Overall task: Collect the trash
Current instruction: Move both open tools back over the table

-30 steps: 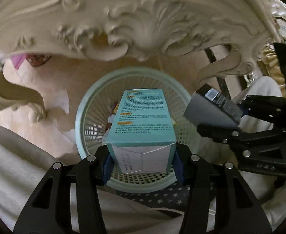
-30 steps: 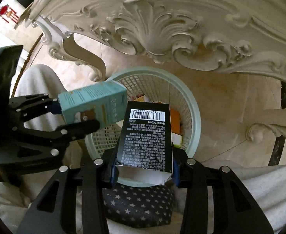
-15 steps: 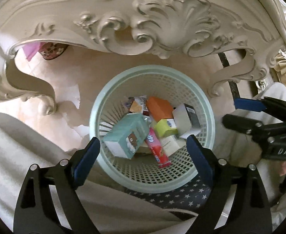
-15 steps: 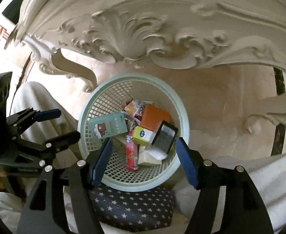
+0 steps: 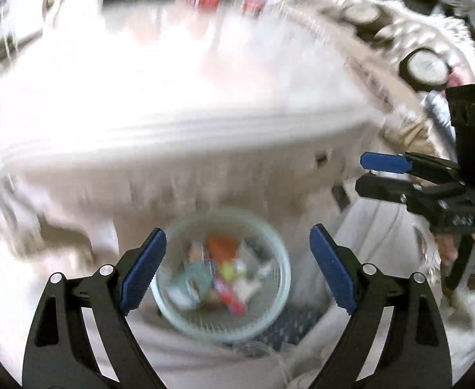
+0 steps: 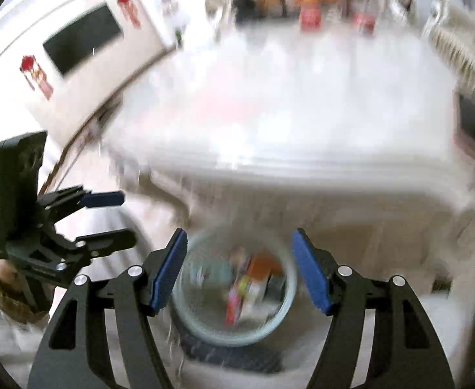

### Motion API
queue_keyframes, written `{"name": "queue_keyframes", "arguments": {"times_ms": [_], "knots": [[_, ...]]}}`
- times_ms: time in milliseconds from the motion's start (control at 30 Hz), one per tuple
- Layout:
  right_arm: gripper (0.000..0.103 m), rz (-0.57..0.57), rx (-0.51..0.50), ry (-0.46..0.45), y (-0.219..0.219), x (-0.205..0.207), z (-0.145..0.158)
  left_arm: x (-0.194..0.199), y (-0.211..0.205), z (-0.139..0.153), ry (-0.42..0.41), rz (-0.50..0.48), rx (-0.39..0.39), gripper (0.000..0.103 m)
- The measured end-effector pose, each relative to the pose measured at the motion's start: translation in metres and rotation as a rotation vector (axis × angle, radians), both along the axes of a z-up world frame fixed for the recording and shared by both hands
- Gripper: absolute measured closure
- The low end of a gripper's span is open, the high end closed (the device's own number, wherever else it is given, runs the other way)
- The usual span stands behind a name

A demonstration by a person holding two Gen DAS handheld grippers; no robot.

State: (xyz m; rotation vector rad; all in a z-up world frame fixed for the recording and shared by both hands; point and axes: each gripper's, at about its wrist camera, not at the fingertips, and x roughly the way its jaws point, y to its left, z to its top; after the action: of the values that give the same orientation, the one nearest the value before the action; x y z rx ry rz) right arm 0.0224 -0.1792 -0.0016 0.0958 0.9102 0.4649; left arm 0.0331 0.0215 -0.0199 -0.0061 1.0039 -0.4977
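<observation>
Although both views are smeared by motion, a round pale-green mesh basket [image 5: 286, 278] is made out low in each picture, filled with a jumble of trash [image 5: 218, 275]: a teal box [image 5: 190, 275] at the left, an orange carton [image 5: 222, 248] above the middle, a red wrapper [image 5: 234, 301] lower down and pale scraps at the right. Compared with a second ago, when the teal box was clamped in the left gripper [image 5: 237, 269] and a black box in the right gripper [image 6: 239, 272], nothing is gripped now: both sets of jaws have just been opening and are seen spread apart with nothing between the blue pads. The basket is now seen smaller and farther below, and a white tabletop [image 5: 172, 97] is brought into view above it. From each wrist view the basket is framed between the parted fingers, well below them and untouched, under the table's edge.
</observation>
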Motion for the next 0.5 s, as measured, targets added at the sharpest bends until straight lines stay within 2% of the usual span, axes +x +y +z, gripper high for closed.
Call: {"name": "queue_keyframes", "arguments": {"times_ms": [67,100,200,333,500], "knots": [[0.039,-0.049,-0.010,-0.081,-0.010,0.013,0.017,0.019,-0.003,0.023,-0.072,0.021,0.002,0.015],[0.039,-0.106,-0.048,-0.120,-0.018,0.027,0.025,0.031,-0.005,0.029,-0.093,0.043,0.008,0.015],[0.039,-0.184,-0.088,-0.141,-0.034,0.064,0.034,0.081,-0.014,0.041,-0.114,0.127,0.013,0.015],[0.039,-0.247,-0.123,-0.151,-0.052,0.126,0.046,0.151,-0.036,0.052,-0.127,0.158,-0.033,0.015],[0.039,-0.302,-0.199,-0.190,-0.063,0.207,0.053,0.223,-0.066,0.068,-0.238,0.207,-0.027,0.015]]}}
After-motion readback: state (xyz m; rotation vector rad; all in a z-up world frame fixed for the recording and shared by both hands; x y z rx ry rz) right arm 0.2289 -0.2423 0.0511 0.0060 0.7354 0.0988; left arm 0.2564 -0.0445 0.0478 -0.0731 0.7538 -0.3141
